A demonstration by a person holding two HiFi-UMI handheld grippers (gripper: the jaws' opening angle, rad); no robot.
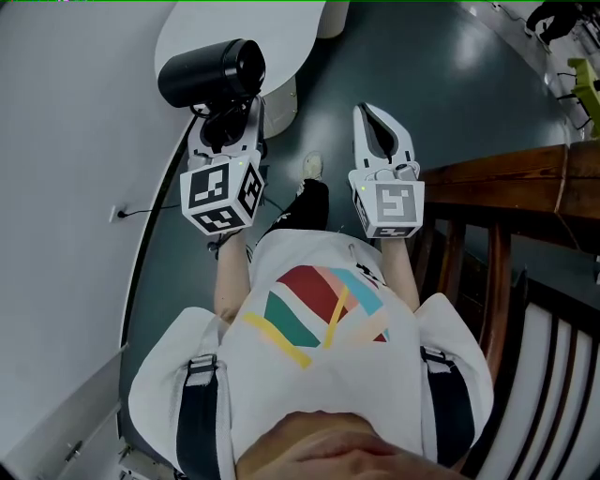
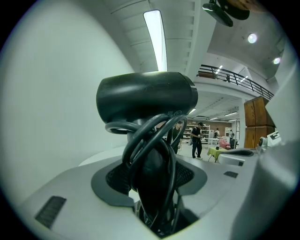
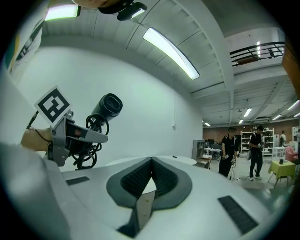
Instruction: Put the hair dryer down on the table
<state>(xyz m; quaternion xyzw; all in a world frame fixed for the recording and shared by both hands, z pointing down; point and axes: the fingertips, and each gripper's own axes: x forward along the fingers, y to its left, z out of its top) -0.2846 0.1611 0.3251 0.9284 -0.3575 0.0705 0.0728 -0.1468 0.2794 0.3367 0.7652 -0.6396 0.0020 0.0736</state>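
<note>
A black hair dryer [image 1: 211, 73] points up and out from my left gripper [image 1: 225, 127], which is shut on its handle. Its black cord is looped around that handle. In the left gripper view the dryer's barrel [image 2: 145, 96] lies crosswise above the jaws, and the cord-wrapped handle fills the gap at my left gripper [image 2: 153, 174]. My right gripper [image 1: 382, 131] hangs beside it, shut and empty; in its own view the right gripper [image 3: 151, 161] has its pads meeting. That view also shows the hair dryer [image 3: 107, 108] to the left. A white round table [image 1: 202, 23] lies just beyond the dryer.
A dark wooden railing [image 1: 511, 173] and slatted furniture stand at the right. Teal floor [image 1: 394, 56] runs ahead; a white wall with a socket and cable [image 1: 116, 214] curves along the left. Several people [image 3: 257, 150] stand far off by shelves.
</note>
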